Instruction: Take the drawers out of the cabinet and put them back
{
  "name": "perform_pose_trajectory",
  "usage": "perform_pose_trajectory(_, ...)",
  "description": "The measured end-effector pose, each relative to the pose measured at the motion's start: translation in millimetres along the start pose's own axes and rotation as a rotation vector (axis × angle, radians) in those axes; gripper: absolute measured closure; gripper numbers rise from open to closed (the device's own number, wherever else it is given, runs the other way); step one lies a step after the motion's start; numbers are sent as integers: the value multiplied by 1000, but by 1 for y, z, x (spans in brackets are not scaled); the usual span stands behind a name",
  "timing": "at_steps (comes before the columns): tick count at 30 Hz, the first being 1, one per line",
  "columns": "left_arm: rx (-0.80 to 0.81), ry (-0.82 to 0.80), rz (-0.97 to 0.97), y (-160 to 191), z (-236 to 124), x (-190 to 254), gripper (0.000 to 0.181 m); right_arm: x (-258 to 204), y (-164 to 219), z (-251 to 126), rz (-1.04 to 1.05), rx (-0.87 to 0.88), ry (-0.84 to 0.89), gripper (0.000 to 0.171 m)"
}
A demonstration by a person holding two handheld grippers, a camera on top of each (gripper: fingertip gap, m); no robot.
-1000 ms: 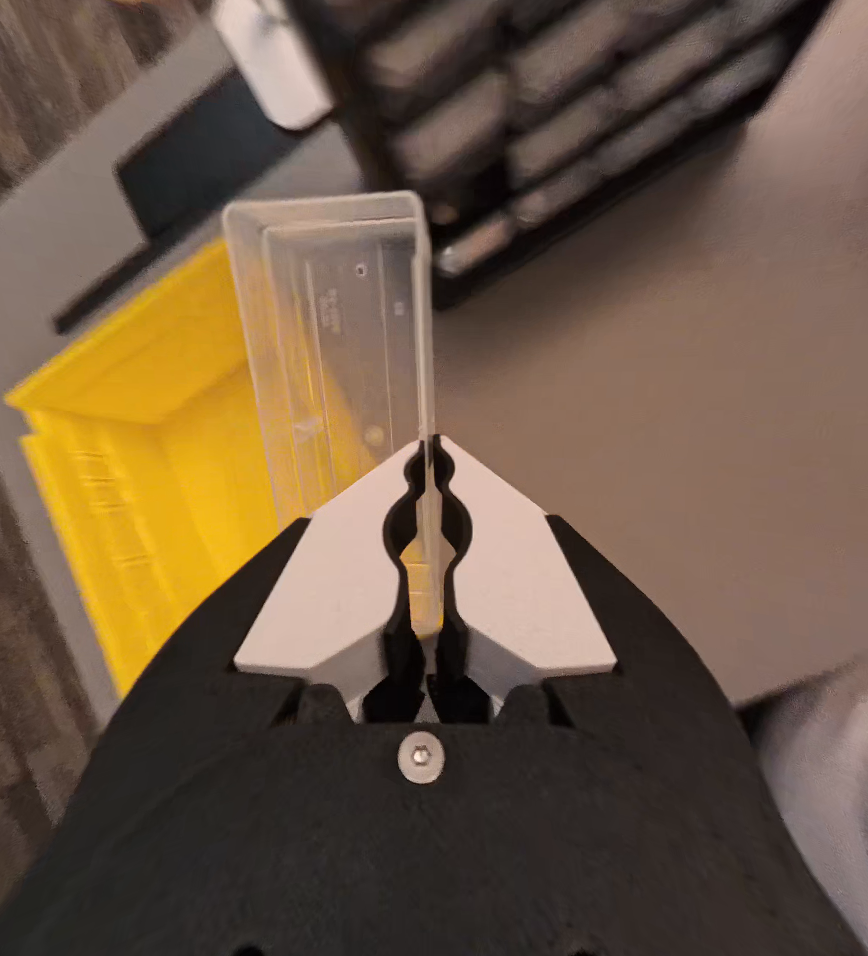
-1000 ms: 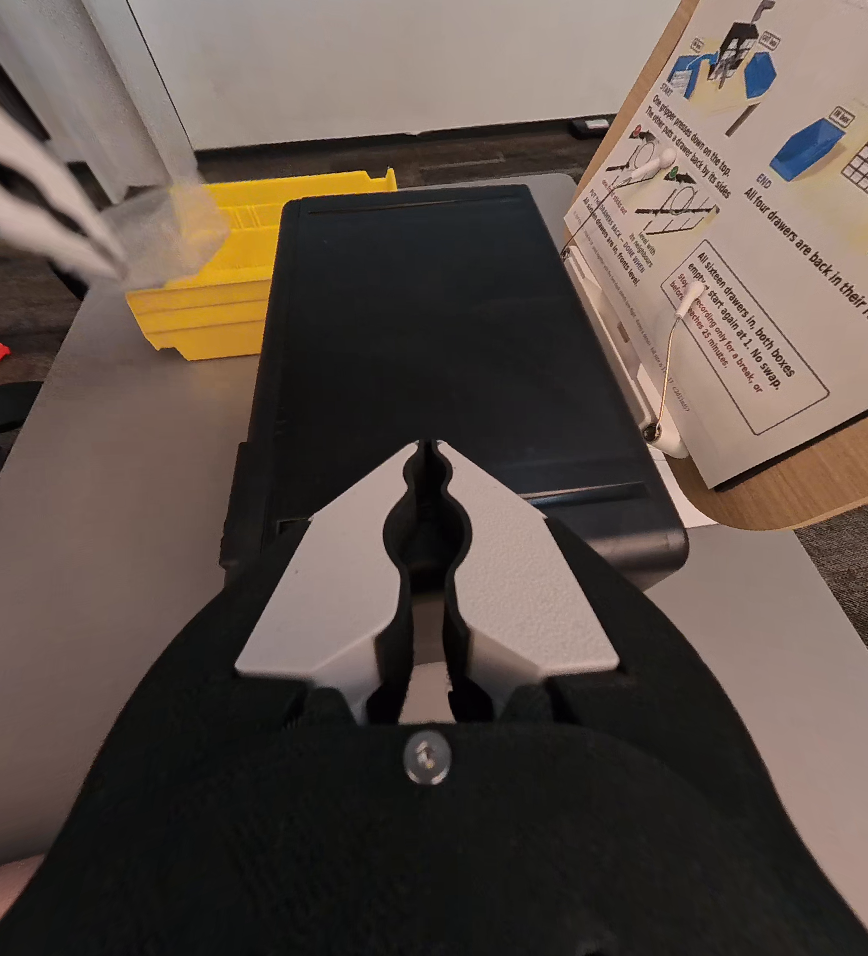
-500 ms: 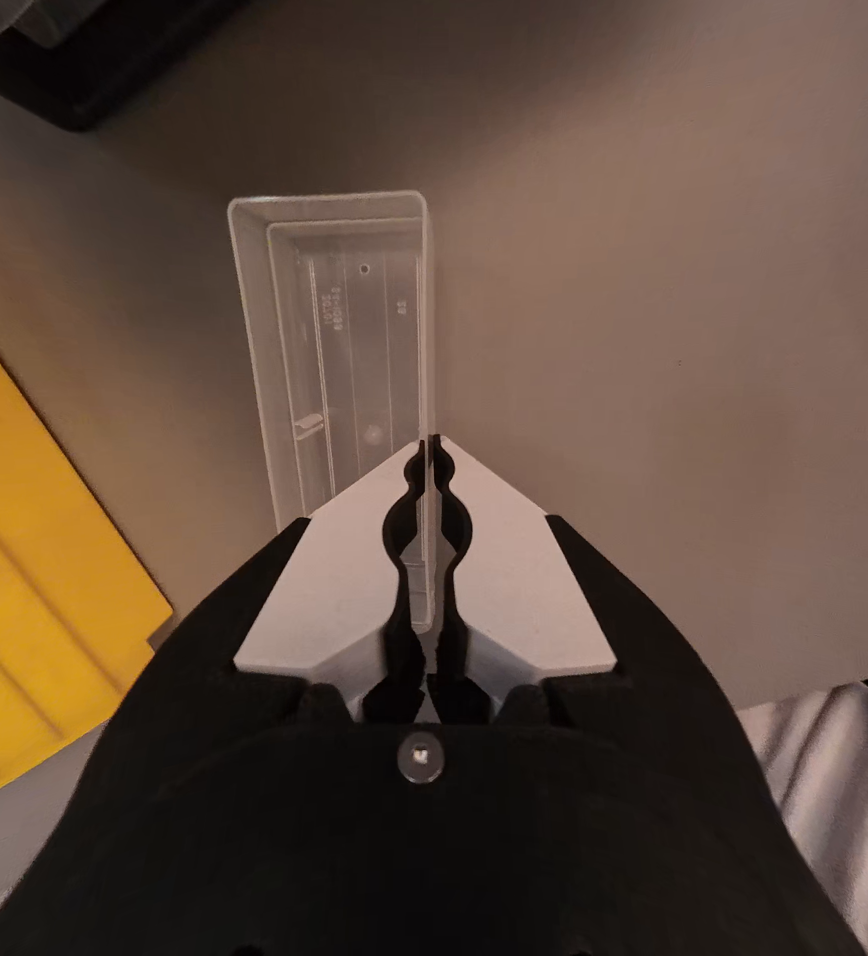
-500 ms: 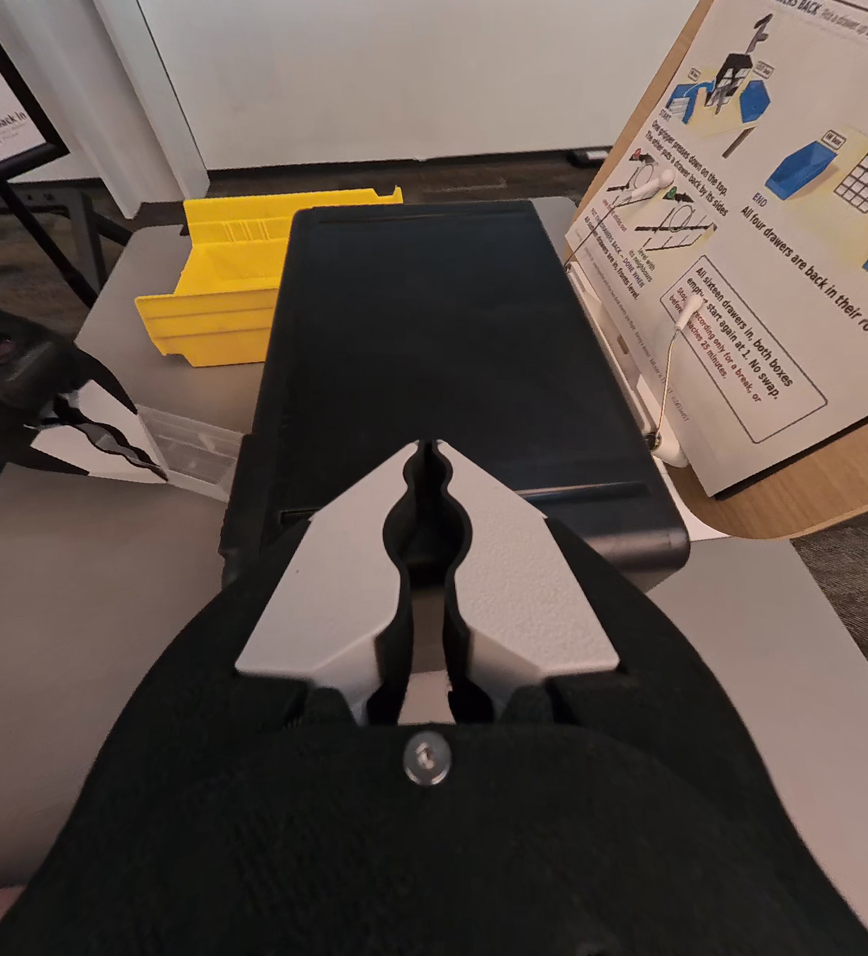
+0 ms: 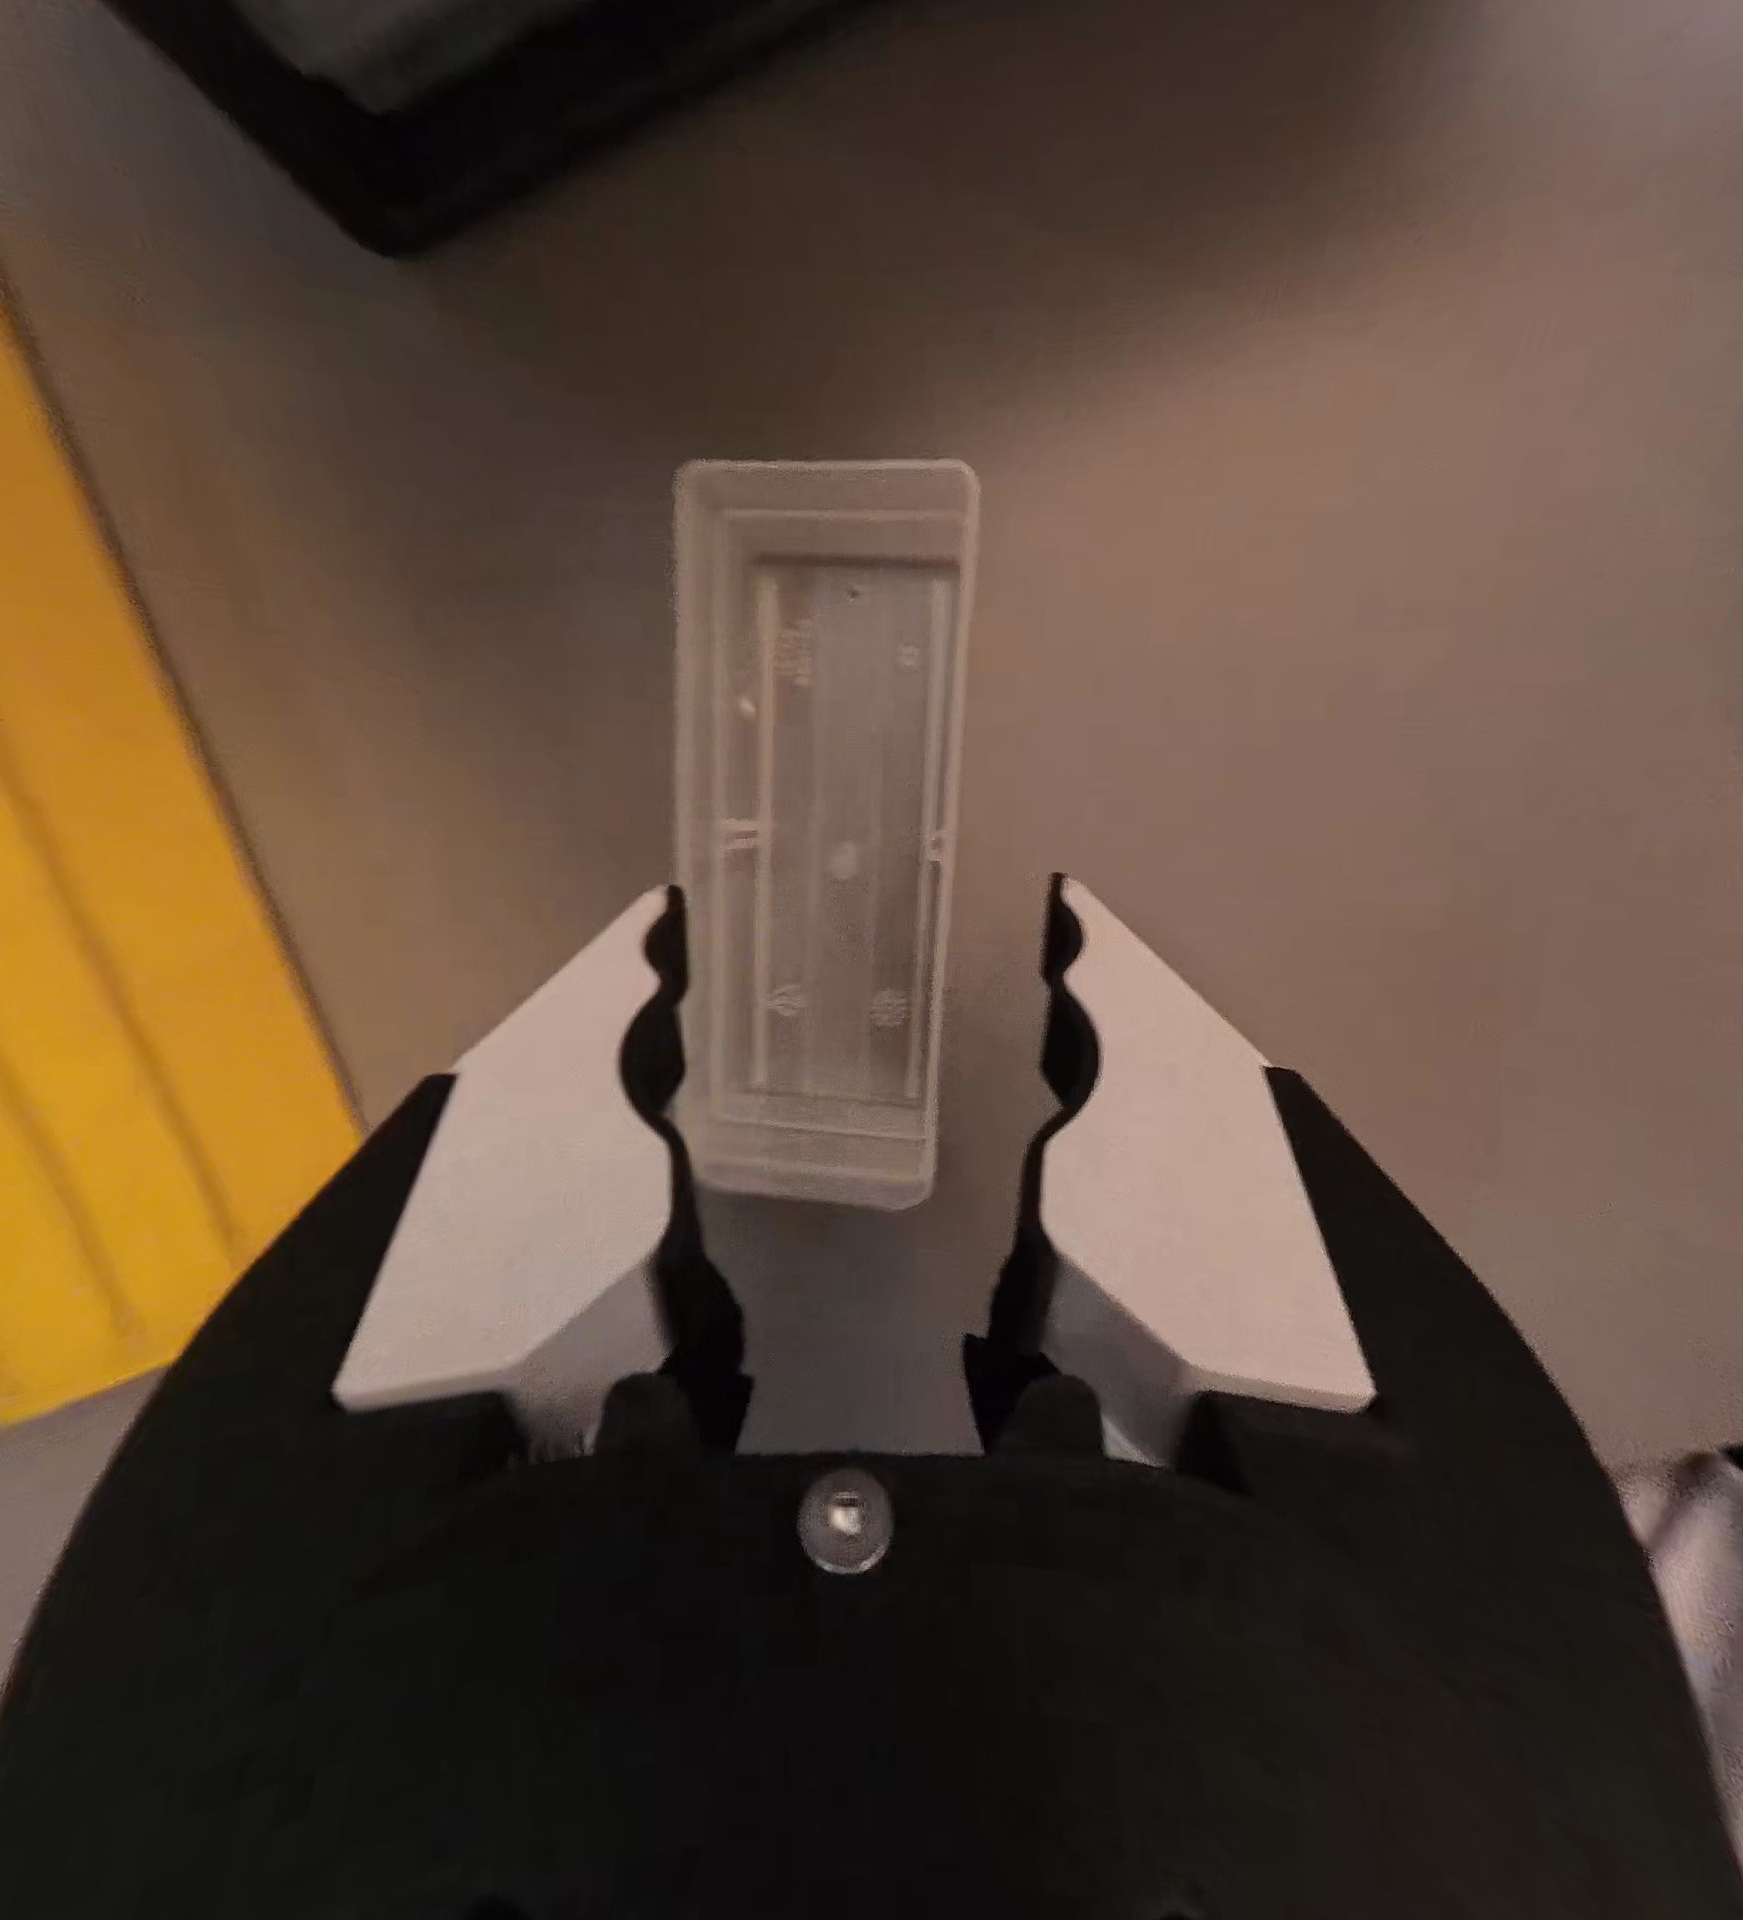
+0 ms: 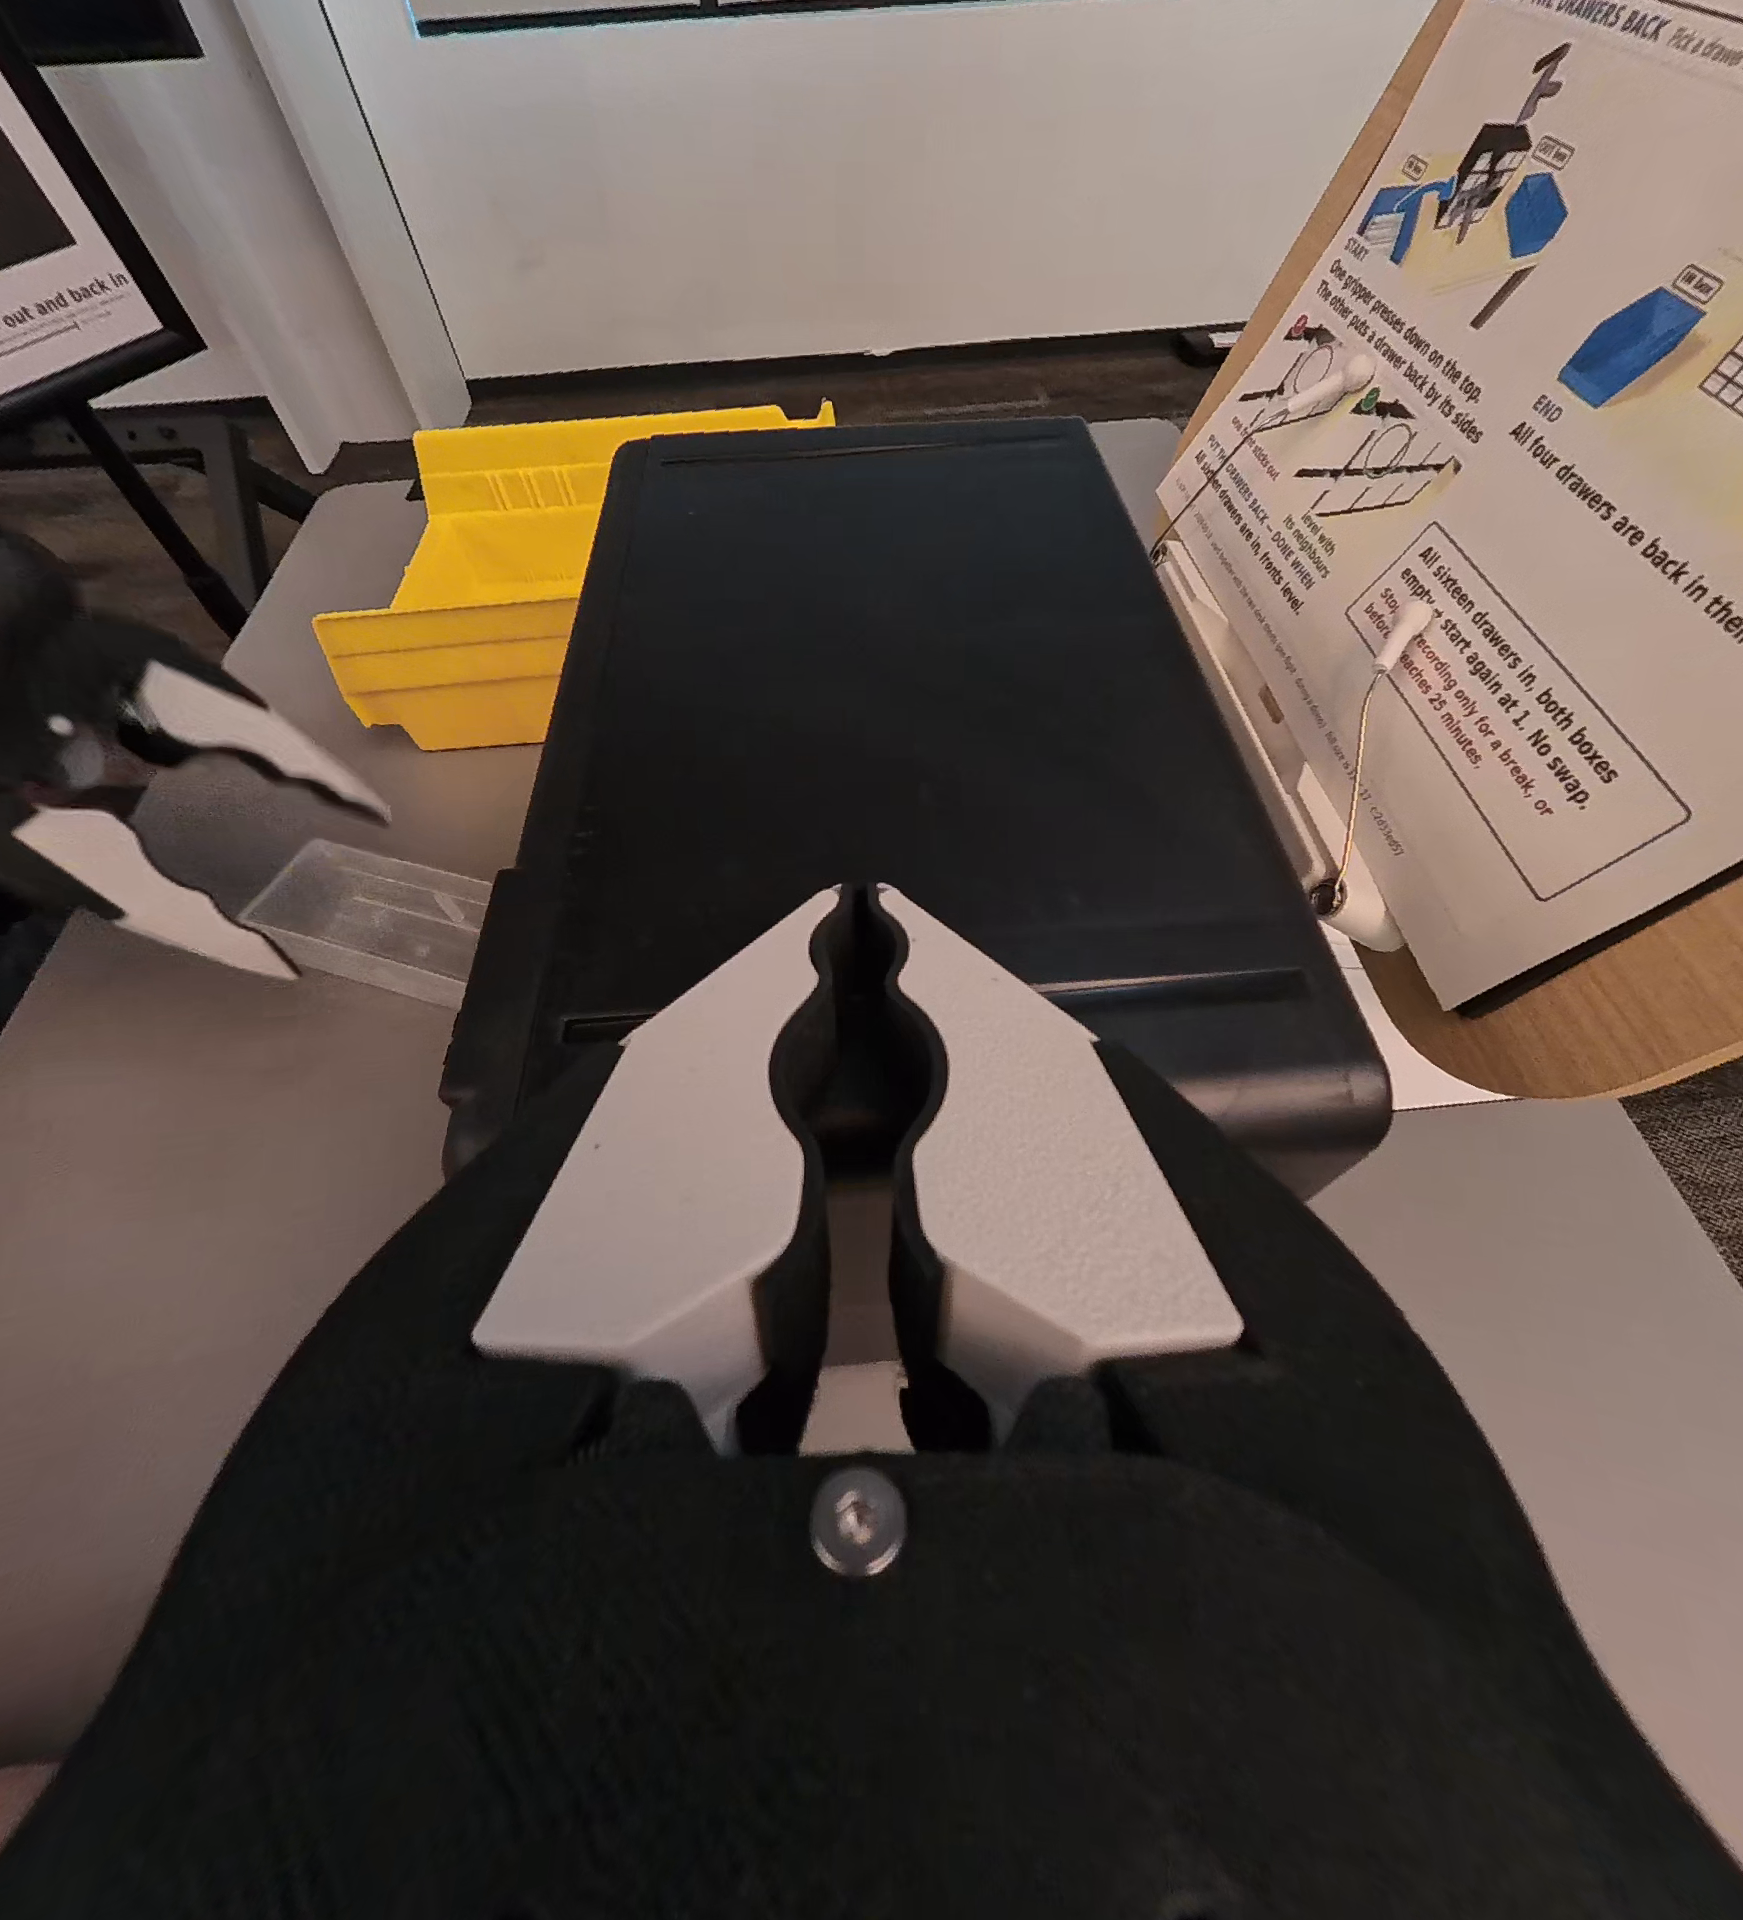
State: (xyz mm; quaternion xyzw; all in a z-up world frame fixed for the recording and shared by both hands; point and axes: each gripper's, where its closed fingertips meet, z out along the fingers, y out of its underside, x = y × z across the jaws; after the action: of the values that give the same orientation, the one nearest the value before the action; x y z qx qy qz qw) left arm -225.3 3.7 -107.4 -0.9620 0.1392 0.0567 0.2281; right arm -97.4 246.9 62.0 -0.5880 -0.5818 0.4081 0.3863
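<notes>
Lying between spread left tool (image 5: 862,914), drawer (image 5: 825,842)

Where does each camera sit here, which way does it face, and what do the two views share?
Left wrist view: on the left claw, looking down at the clear drawer on the grey table; its open fingers show.
Right wrist view: on the right claw, shut, facing forward over the black cabinet; the left claw shows at left.
Shared: drawer, yellow bin, cabinet, table.
</notes>
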Motion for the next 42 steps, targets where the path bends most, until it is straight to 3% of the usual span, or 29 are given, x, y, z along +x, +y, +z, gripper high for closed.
perform_pose_trajectory(1, 30, -55, 12, -1, -5, -10, 95, 0, 0, 0, -7, -1, 1, 171)
perform_pose_trajectory(3, 38, -120, 46, 5, -5, -23, 71, 0, 0, 0, -22, -5, 4, 171)
perform_pose_trajectory(6, -9, 2, 36, 18, 15, -11, 57, 0, 0, 0, -26, -6, 9, 171)
perform_pose_trajectory(9, -3, 122, -7, 18, 20, 4, 75, 0, 0, 0, -24, -5, 15, 171)
perform_pose_trajectory(17, -133, 24, 97, 34, 34, -3, 118, 0, 0, 0, -19, -1, 7, 171)
perform_pose_trajectory(24, -145, -54, 117, 17, 22, -17, 122, 0, 0, 0, -19, 2, 2, 171)
perform_pose_trajectory(32, -88, -26, -100, -42, 9, -39, 122, 0, 0, 0, -8, 9, -8, 171)
perform_pose_trajectory(37, -96, 38, -159, -53, 15, -42, 122, 0, 0, 0, -2, 15, -11, 171)
perform_pose_trajectory(42, -122, 2, -162, -58, 18, -53, 122, 0, -1, 0, 1, 17, -15, 171)
